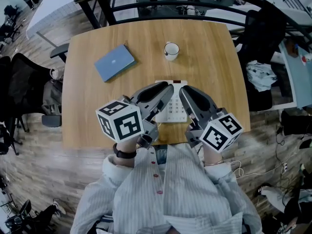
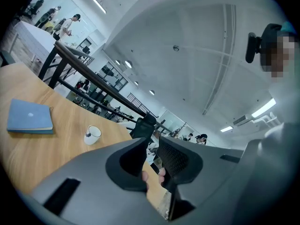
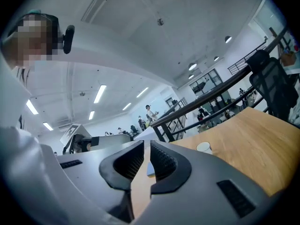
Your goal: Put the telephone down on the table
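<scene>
The telephone [image 1: 173, 110] lies flat on the wooden table [image 1: 87, 116], on the person's side of the white cup [image 1: 171, 50] and well apart from it. It is near the table edge closest to the person. I judge that the main part of the task is done: the telephone rests on the table and no gripper holds it.

The left gripper [image 1: 163, 90] and the right gripper [image 1: 187, 92] hang side by side above the telephone, also on the near side of the cup, and they hide much of it. In each gripper view the jaws stand close together with only a narrow gap, and nothing is between them. Both grippers are released.

What is left seems to be only moving the grippers away.
</scene>
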Demonstrator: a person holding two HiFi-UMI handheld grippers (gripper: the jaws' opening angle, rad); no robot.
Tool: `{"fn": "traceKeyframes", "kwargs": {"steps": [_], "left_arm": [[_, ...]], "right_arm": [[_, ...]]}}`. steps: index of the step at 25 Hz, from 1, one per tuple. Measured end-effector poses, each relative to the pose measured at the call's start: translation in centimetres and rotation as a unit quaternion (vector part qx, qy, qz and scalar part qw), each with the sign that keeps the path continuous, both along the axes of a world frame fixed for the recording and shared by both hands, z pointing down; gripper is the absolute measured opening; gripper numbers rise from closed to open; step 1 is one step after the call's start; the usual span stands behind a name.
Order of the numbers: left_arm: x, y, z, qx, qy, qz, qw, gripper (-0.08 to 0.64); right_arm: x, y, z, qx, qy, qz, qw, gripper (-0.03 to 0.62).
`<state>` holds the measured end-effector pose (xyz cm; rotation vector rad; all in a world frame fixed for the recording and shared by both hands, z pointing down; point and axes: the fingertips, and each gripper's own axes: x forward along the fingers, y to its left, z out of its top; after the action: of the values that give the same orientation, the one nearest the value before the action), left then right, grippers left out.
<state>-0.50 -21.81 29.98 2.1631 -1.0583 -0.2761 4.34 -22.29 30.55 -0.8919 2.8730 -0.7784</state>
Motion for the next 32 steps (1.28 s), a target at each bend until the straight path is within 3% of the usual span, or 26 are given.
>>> {"fn": "traceKeyframes", "kwargs": {"steps": [7, 18, 32], "left_arm": [[0.0, 0.9, -0.9, 0.014, 0.005, 0.001, 0.9999, 0.011], [0.7, 1.1, -0.2, 0.024, -0.033, 0.009, 0.9991, 0.008], [1.4, 1.5, 0.4, 0.019, -0.051, 0.013, 0.9984, 0.008]], "right_arm": [[-1.2, 0.7, -1.7, 0.028, 0.015, -0.024, 0.999, 0.043], [-1.0, 0.9, -1.6, 0.038, 0.03, -0.026, 0.998, 0.037], [-0.6, 1.1, -0.7, 0.027, 0.03, -0.022, 0.999, 0.035]]}}
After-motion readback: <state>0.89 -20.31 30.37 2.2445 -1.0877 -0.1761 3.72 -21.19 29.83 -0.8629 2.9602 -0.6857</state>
